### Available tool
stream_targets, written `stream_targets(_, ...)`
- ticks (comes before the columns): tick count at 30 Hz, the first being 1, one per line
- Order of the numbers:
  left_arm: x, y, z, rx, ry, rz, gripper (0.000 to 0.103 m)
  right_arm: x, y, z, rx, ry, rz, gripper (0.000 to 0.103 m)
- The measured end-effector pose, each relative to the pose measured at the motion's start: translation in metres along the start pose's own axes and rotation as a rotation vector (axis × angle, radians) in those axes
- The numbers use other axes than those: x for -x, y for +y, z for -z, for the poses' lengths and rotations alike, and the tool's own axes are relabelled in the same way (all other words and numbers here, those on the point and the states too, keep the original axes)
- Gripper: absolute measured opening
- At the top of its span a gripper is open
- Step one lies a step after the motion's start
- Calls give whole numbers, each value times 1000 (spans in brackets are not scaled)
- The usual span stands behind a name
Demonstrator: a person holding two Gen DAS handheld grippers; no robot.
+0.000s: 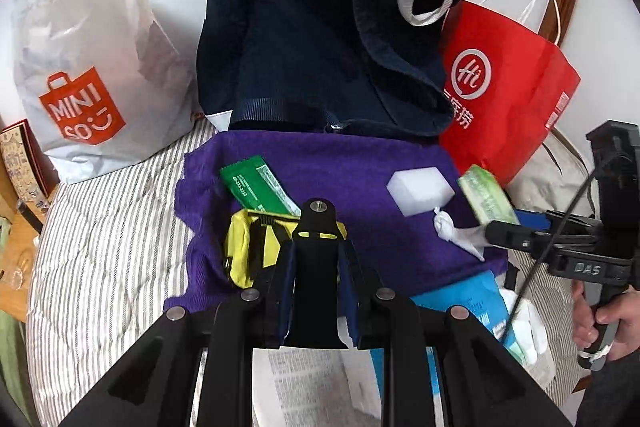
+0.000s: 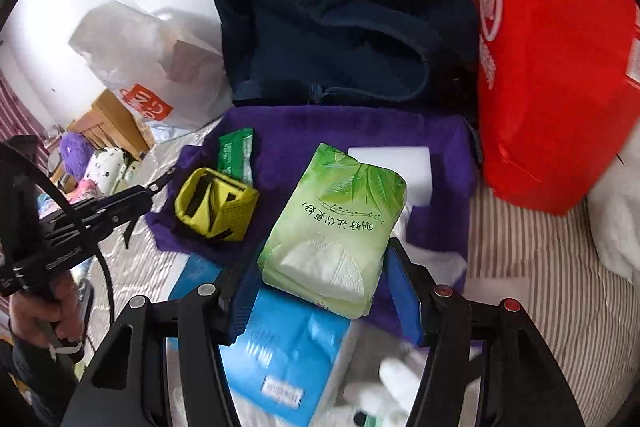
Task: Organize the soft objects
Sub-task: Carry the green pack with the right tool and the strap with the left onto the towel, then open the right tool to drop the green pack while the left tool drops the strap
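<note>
I am squeezing the green tissue pack (image 2: 334,227) in my right gripper (image 2: 320,275) to carry it toward the navy bag (image 2: 340,27); my left gripper (image 1: 318,267) is nearly together, holding nothing.

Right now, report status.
Right gripper shut on tissue pack. Left gripper shut on black piece. Navy bag ahead, unobstructed.

A white MINISO bag (image 1: 92,67) stands far left — a red paper bag (image 1: 516,95) far right — on striped bedding (image 1: 108,247).
</note>
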State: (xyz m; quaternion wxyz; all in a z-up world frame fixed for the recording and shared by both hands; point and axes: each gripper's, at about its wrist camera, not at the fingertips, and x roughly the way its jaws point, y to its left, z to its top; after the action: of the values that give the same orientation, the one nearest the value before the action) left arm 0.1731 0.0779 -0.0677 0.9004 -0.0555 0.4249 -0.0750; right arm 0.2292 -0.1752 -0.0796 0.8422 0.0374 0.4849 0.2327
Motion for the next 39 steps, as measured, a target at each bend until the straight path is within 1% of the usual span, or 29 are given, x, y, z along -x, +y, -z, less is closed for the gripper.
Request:
stream_targets(4,-13,4,-7,5,10,-3,21,-26,4,-12,37,40,44,59)
stream_targets(10,-29,10,-13,16,28,11,21,-62,7,-15,71,115,59,59)
stream_targets(17,-40,17,-18,22,37,23,21,-85,5,-11,88,170,63,59)
stream_targets(21,-46,19,-19,20,42,30,21,-85,6,-12,96,178,55,59)
stream_targets(24,-51,19,-20,20,49,33,21,-85,7,-12,100,198,54,63)
stream_targets(26,-55,18,-22,21,52,39,21,-82,7,-10,100,194,53,68)
stream_targets(28,-59,18,-23,15,53,37,21,-77,5,-9,87,186,49,69)
stream_targets(35,-76,14,-33,28,63,35,21,-43,-10,-9,15,112,44,71)
stream_targets(39,-87,15,-34,26,84,10,21,-13,-20,-6,-17,55,66,71)
